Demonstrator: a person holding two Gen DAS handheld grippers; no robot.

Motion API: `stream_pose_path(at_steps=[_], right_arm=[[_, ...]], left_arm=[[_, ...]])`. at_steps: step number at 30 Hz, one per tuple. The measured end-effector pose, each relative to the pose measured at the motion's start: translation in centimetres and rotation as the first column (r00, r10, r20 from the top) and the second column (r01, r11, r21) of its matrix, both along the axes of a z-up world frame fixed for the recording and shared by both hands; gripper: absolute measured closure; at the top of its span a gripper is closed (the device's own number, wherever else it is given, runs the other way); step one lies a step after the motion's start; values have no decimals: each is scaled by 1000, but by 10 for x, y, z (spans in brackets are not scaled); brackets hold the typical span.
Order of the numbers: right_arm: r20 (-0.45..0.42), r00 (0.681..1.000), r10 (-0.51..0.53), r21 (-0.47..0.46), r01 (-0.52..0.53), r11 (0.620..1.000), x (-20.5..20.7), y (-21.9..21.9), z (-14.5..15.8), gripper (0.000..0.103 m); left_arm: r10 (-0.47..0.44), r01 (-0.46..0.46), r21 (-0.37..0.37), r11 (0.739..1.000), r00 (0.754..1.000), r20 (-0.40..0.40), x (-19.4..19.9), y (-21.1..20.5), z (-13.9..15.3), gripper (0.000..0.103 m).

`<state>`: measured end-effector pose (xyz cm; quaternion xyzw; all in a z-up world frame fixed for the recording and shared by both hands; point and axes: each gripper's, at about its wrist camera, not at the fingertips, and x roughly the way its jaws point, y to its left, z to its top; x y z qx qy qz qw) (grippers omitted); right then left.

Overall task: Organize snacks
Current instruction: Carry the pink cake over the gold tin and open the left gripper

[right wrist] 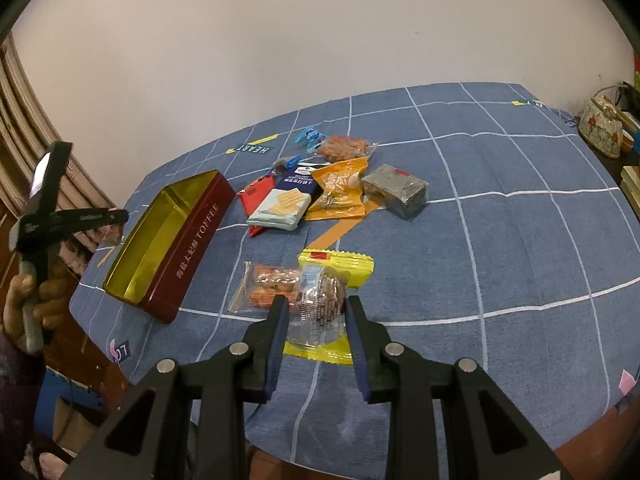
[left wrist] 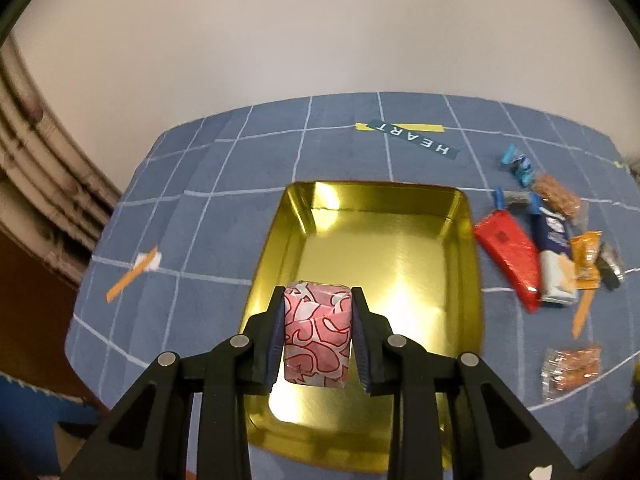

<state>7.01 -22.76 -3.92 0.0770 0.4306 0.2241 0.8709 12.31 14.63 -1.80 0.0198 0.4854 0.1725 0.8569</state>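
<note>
The left gripper (left wrist: 318, 300) holds a pink patterned candy (left wrist: 317, 334) between its fingers above the open gold-lined tin (left wrist: 466, 240). The right gripper (right wrist: 316, 308) clamps a clear-and-yellow wrapped snack (right wrist: 322, 308) over the desk (right wrist: 520, 240), other snacks lying near the tin.

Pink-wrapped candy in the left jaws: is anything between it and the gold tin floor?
Nothing visible. The pink-wrapped candy hangs in the left gripper over the toffee tin, whose gold floor shows bare below and ahead of it.
</note>
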Motion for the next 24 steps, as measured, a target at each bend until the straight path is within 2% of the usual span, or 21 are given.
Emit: stream_pose_path(at_steps=[9,16,24], right_arm=[[-13,1000,-4,-4,4,1000,2,-2,-4,74],[-25,1000,5,-4,-5,1000,4,0,-9,74],[-32,999,10,-1,-10,1000,4,-1,-11,74]], left_arm=[[-62,66,49,997,995,-77,45,28,-20,76],[-116,125,67,990,986,-118,67,34,-35,75],[-107,114,51,992,985,-133,84,44,-46,73]])
